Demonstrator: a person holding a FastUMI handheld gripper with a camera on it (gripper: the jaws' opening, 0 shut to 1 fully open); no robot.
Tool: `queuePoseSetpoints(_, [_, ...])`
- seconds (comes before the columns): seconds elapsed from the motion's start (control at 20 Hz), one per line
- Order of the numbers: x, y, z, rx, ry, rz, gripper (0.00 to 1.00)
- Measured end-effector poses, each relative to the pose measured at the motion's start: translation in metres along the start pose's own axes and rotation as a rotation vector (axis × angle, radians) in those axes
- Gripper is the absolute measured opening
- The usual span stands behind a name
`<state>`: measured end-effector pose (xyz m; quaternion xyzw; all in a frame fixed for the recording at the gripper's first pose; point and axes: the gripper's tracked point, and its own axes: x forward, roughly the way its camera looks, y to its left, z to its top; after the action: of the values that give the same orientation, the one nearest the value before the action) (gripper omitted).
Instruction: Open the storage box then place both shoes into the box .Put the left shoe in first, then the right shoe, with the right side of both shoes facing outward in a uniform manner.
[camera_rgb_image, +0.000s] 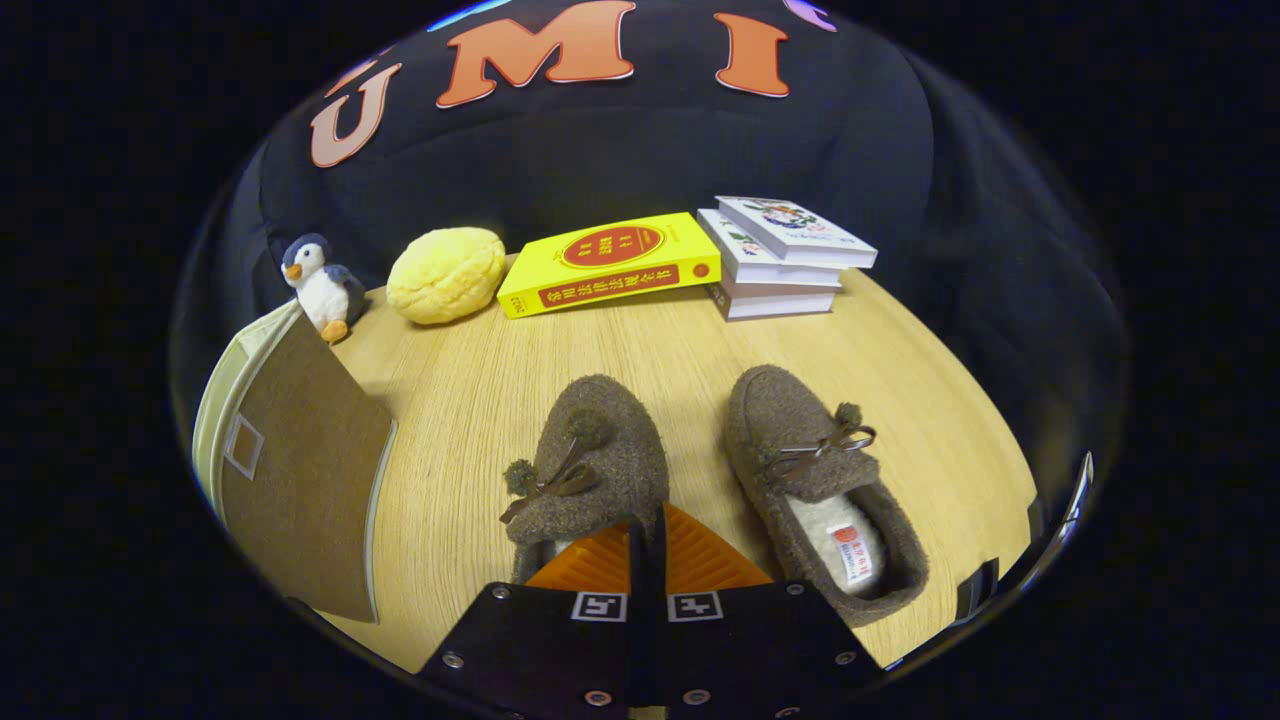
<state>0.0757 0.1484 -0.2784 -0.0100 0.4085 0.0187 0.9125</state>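
Closed together at six o'clock, the gripper (647, 535) has its fingers pressed nearly flat against each other, over the heel opening of the left shoe (590, 465); whether they pinch its rim I cannot tell, since the fingers hide that edge. At four o'clock the right shoe (815, 480) sits on the counter (640, 340), just beside its mate. At nine o'clock stands the storage box (295, 465), its flap apparently swung open, though its inside is cut off. By my judgement, opening is done and both shoes remain to be placed. Beyond lie a penguin toy (318, 285), yellow bun (446, 274), yellow book (610, 265) and stacked books (785, 258).
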Motion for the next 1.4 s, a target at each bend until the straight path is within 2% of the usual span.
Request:
queuePoseSetpoints(0.15, [-0.024,0.011,0.027,0.051,-0.035,-0.013,0.01])
queuePoseSetpoints(0.5, [-0.104,0.063,0.094,0.072,-0.141,-0.052,0.00])
queuePoseSetpoints(0.8, [-0.158,0.142,0.128,0.099,-0.215,-0.003,0.00])
queuePoseSetpoints(1.1, [-0.169,0.250,0.113,0.106,-0.191,0.120,0.00])
queuePoseSetpoints(1.4, [-0.142,0.310,0.064,0.056,-0.093,0.139,0.01])
